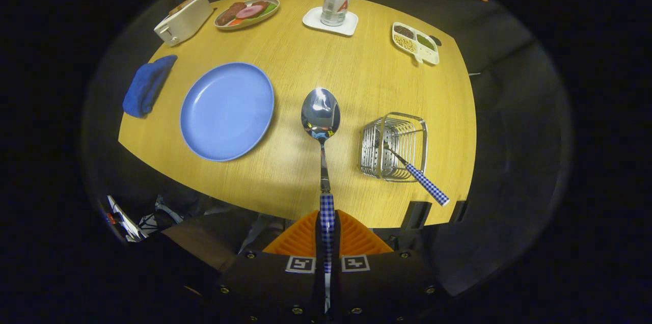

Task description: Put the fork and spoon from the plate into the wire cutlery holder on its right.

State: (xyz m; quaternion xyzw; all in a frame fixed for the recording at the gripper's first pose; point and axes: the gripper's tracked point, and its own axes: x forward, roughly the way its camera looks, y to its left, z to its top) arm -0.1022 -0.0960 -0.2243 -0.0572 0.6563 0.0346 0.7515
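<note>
Clamped between the two fingers of the gripper [326, 235], one spoon [321, 130] is sticking straight out ahead, its checked handle pinched from both sides and its shiny bowl facing up, hanging above the bare wood of the table [305, 59]. Both fingers are pressing flat on the handle, so the tool is squeezing the spoon firmly.

Just off to the right of the spoon's bowl, one wire holder [393, 146] is standing on the table, and one fork [415, 173] is already sitting in it, tines down inside the basket, its checked handle leaning out over the near right rim. Spoon and holder are near each other but not touching.

To the left of the spoon, one blue plate [226, 111] is lying flat with nothing on it. Further left again, one blue cloth [147, 85] is bunched at the table's edge.

Along the far side, beyond the spoon, four things are lining up: one pale toaster [182, 20] at the far left, one oval dish [246, 12] of food beside it, one can [337, 0] standing upright on a white coaster [330, 22], and one small divided tray [415, 42] with three compartments of grains at the far right. All are well apart from the holder.
</note>
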